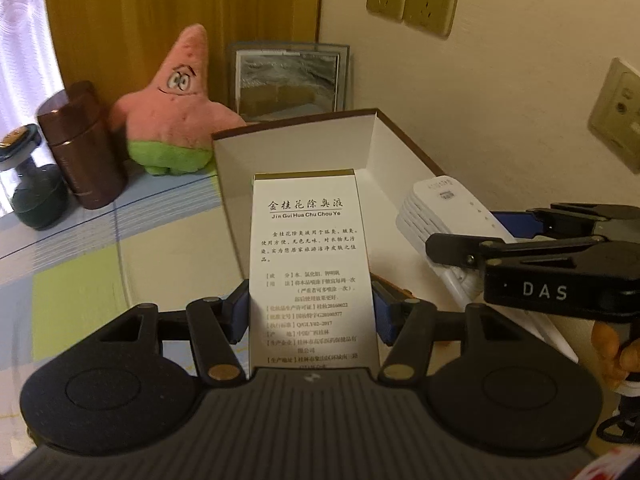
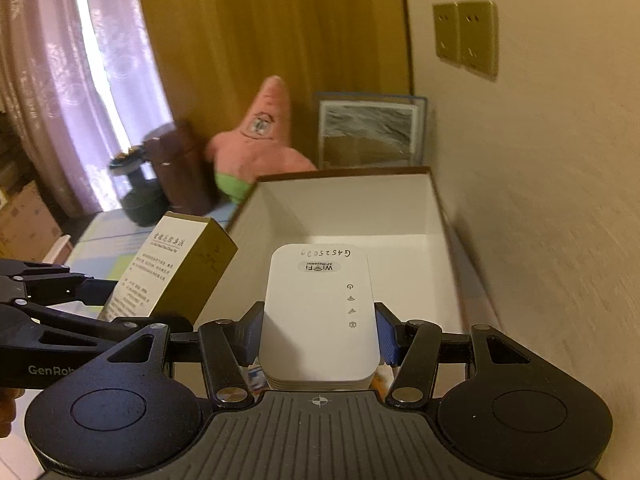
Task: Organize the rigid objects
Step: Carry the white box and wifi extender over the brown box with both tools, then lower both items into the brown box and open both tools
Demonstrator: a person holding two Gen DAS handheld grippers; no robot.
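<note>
My left gripper [image 1: 312,312] is shut on a tall white and gold carton with Chinese print [image 1: 312,264], held at the near edge of an open brown box with a white inside [image 1: 296,152]. My right gripper [image 2: 318,334] is shut on a white WiFi repeater [image 2: 320,312], held over the near end of the same box [image 2: 352,208]. The carton [image 2: 172,268] shows at left in the right wrist view, and the repeater [image 1: 444,216] at right in the left wrist view. The box floor that shows is bare.
Behind the box stand a pink star plush toy [image 1: 176,104], a brown cylinder tin [image 1: 80,144], a dark green bottle [image 1: 32,196] and a framed picture [image 1: 288,80]. The wall with sockets [image 1: 412,0] runs close along the box's right side. A checked cloth [image 1: 80,264] covers the table.
</note>
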